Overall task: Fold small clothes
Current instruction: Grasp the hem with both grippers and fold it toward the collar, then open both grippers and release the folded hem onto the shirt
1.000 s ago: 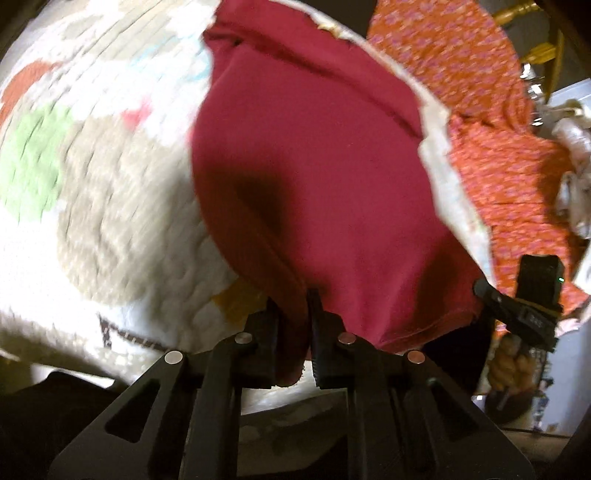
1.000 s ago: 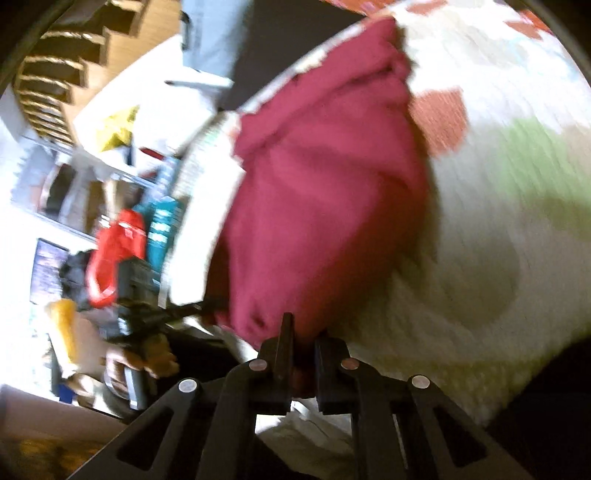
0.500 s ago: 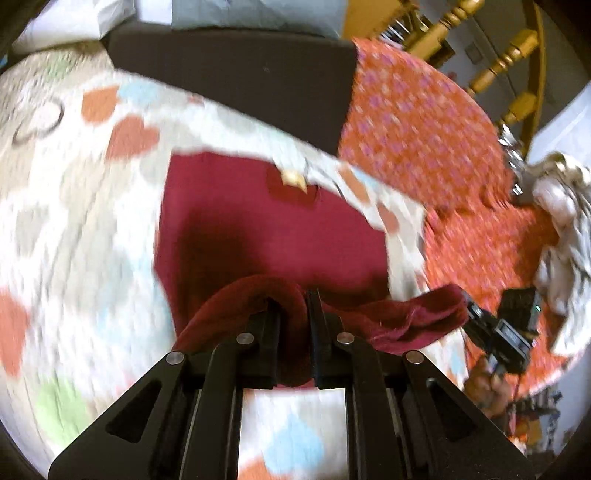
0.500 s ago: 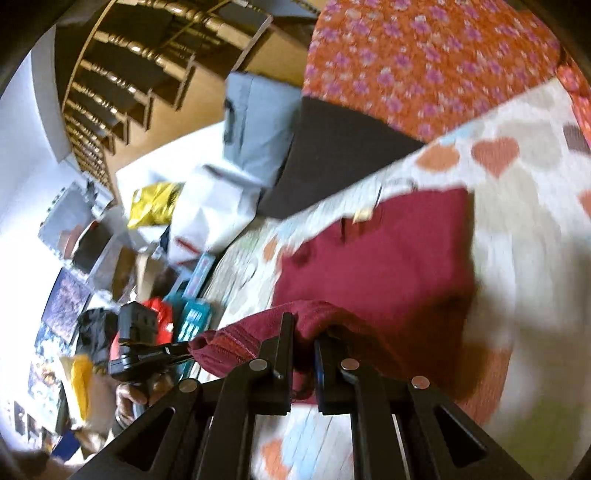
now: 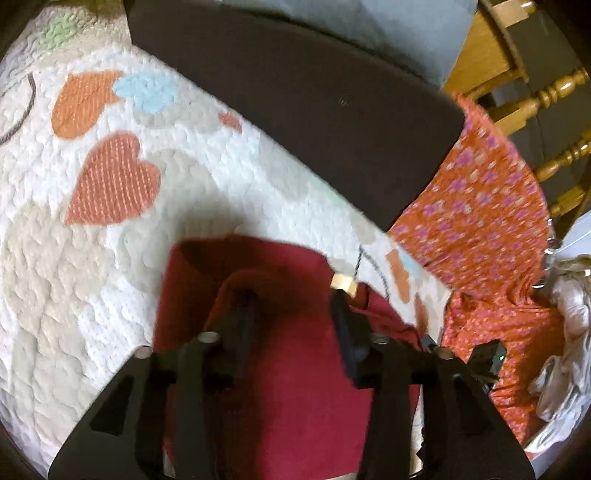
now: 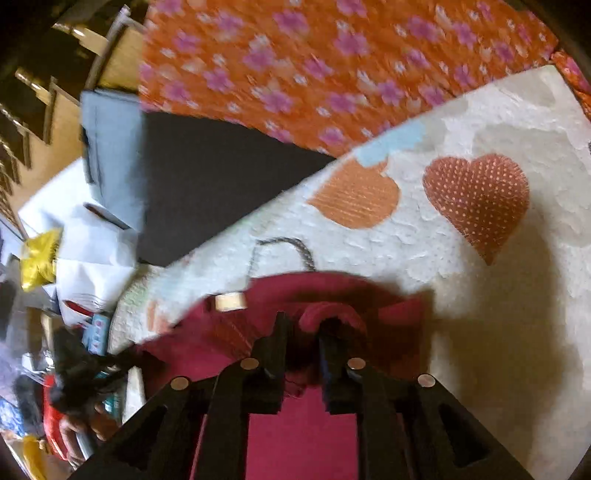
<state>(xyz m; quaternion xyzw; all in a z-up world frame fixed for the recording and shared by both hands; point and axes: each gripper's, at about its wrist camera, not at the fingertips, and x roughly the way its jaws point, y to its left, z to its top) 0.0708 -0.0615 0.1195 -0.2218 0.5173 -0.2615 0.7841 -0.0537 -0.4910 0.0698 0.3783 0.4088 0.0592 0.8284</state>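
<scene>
A dark red garment [image 5: 280, 387] lies folded over on a white quilt with heart patches [image 5: 74, 258]. My left gripper [image 5: 291, 299] is open above it, jaws wide apart, and a fold of cloth drapes over the left finger [image 5: 240, 314]. In the right wrist view the same garment [image 6: 303, 435] lies under my right gripper [image 6: 306, 325], whose jaws stand partly open with a bunched red fold [image 6: 328, 314] at the right fingertip. A tan neck label [image 6: 231, 301] shows at the garment's far edge, also in the left wrist view [image 5: 343, 284].
A dark cushion [image 5: 314, 110] and a grey-blue one [image 5: 369, 29] lie beyond the quilt. An orange floral cloth [image 5: 480, 229] lies to the right, with pale clothes [image 5: 565, 350] past it. Wooden chair spindles [image 5: 554, 96] stand at far right. Clutter [image 6: 74, 258] sits left of the quilt.
Both grippers carried the garment's lower edge forward over the rest and lowered it. The left jaws opened wide and the right jaws opened partly, releasing the cloth.
</scene>
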